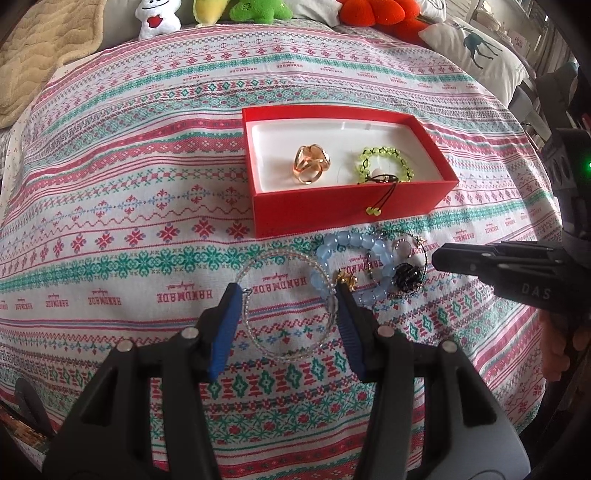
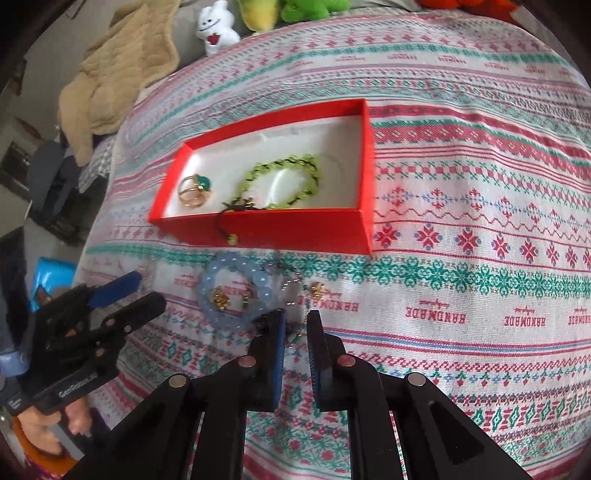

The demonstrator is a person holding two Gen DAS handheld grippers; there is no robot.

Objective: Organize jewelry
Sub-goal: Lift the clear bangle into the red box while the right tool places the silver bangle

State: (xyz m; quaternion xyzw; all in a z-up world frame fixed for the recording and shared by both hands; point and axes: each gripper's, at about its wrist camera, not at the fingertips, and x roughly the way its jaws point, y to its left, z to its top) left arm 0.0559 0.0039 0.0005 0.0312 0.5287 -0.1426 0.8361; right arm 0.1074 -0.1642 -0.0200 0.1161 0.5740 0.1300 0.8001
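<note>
Left-wrist view: left gripper (image 1: 288, 291), jaws spread, is straddling the clear bead bracelet (image 1: 255, 332) lying near the bed's front edge; closing squarely on one strand seems wisest. Right gripper (image 2: 295, 321) is hovering narrowly parted.

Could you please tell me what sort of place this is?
Probably a bedroom: a patterned woven cover spread over a bed, plush toys along its far edge, and a white deer-print pillow.

Left tongs (image 1: 290, 295) wide, right tongs (image 2: 295, 317) narrow.
</note>
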